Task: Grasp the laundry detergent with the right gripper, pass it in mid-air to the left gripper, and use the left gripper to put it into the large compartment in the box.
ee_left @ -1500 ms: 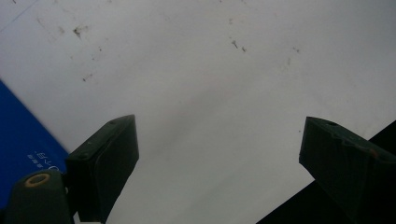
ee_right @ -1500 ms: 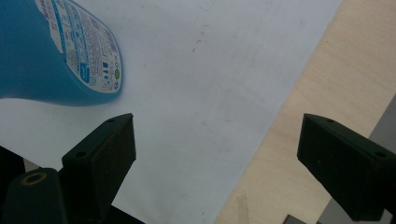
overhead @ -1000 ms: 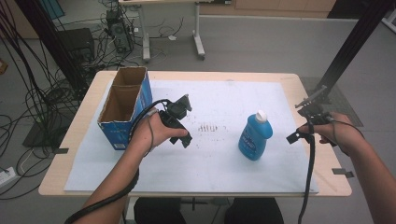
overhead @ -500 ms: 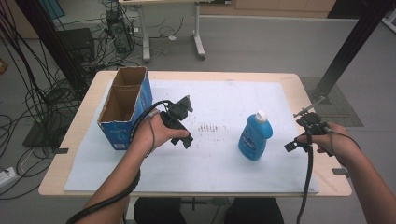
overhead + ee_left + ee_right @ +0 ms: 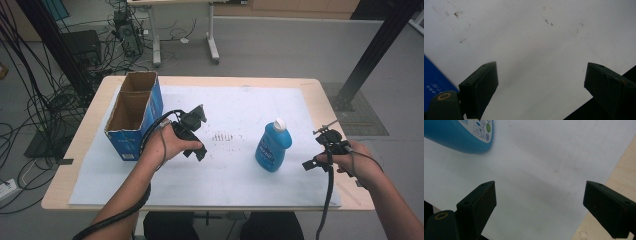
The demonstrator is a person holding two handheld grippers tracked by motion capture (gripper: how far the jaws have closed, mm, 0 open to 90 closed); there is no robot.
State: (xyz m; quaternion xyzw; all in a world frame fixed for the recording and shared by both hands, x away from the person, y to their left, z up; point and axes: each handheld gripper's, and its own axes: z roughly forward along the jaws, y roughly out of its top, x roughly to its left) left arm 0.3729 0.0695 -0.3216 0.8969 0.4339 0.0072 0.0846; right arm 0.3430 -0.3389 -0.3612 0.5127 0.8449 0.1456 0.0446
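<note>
Standing upright on the white sheet (image 5: 235,180) that covers the table (image 5: 320,90), a blue bottle (image 5: 272,147) with a white cap sits toward the person's right side. Its long axis runs straight up, cap on top, label facing roughly toward the person.

The right gripper (image 5: 320,152) is the nearer one — it hovers just to the right of the bottle, near the table's right edge, apart from it and touching nothing. Seen in the right gripper view, its two black jaws are spread wide with only bare sheet between them, and the bottle's rounded blue base (image 5: 459,135) lies up and to the left of the gap. So the bottle lies off to that gripper's left, not yet between the jaws.

The left gripper (image 5: 195,132) sits well apart from the bottle, left of centre, beside an open blue cardboard box (image 5: 132,117). Its jaws are also spread and empty — plain sheet shows between them.
</note>
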